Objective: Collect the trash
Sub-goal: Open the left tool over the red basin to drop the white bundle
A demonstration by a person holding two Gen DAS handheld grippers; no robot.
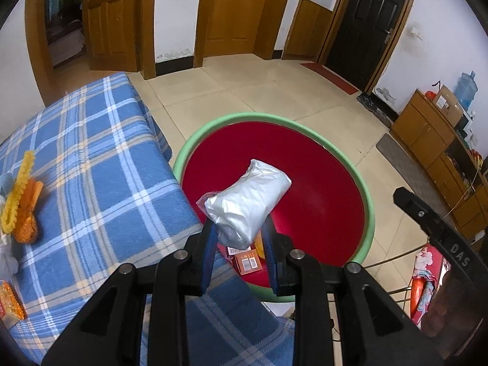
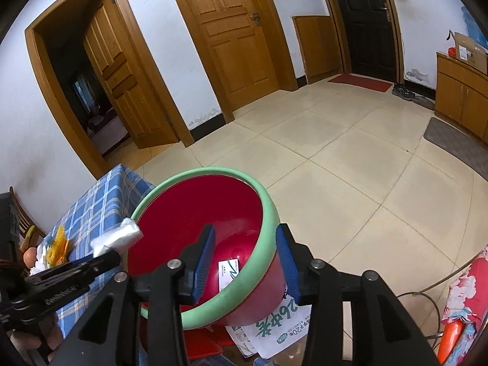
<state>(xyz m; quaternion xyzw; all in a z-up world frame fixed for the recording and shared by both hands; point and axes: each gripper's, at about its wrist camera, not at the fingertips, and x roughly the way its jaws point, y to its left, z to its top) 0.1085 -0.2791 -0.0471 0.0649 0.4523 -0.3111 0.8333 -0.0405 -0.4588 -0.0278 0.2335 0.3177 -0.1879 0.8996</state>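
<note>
Crumpled silver foil packet (image 1: pixel 248 201), shiny, creased, pinched in left gripper (image 1: pixel 238 238) above red basin (image 1: pixel 320 189) with green rim. Right gripper (image 2: pixel 245 259) jaws apart, straddling basin rim, gripping nothing. Small cartons in basin bottom. Blue plaid tablecloth (image 1: pixel 91 167) beside basin; beige tiled floor (image 2: pixel 335 158), wooden doors.

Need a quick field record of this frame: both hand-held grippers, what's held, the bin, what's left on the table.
left hand-held gripper: shut on silver packet, held above the basin
right hand-held gripper: open, fingers straddle the basin's near rim, pads not pressing
basin: red inside, green rim, beside the table
basin contents: small orange box, white card
table: blue plaid cloth
left on table: orange and yellow wrappers
</note>
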